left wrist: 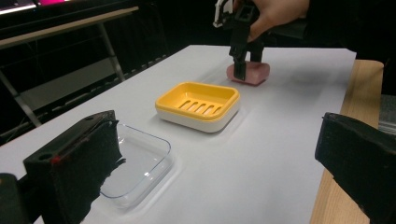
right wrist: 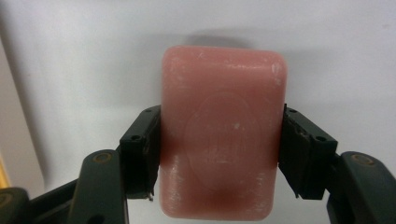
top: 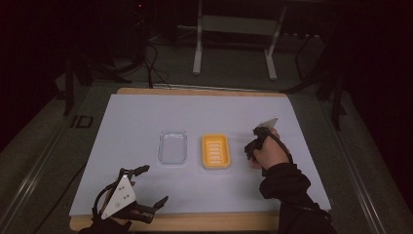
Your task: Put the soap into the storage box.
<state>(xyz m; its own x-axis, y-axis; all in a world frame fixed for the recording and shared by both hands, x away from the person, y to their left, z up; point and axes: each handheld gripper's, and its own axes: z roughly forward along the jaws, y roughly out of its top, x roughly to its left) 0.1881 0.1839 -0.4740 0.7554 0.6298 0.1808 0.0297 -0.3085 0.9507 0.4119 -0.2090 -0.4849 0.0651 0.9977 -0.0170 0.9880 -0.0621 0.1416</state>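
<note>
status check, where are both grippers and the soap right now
Right gripper shut on pink soap, soap on the table. Left gripper open, idle near table edge. Yellow soap dish empty, path to it clear.

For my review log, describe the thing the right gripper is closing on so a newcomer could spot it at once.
On the white sheet covering the table, look right of the yellow soap dish. Under the right gripper lies a pink soap bar, its sides touching both jaws. It alone is solid pink; its neighbours are hollow trays.
</note>
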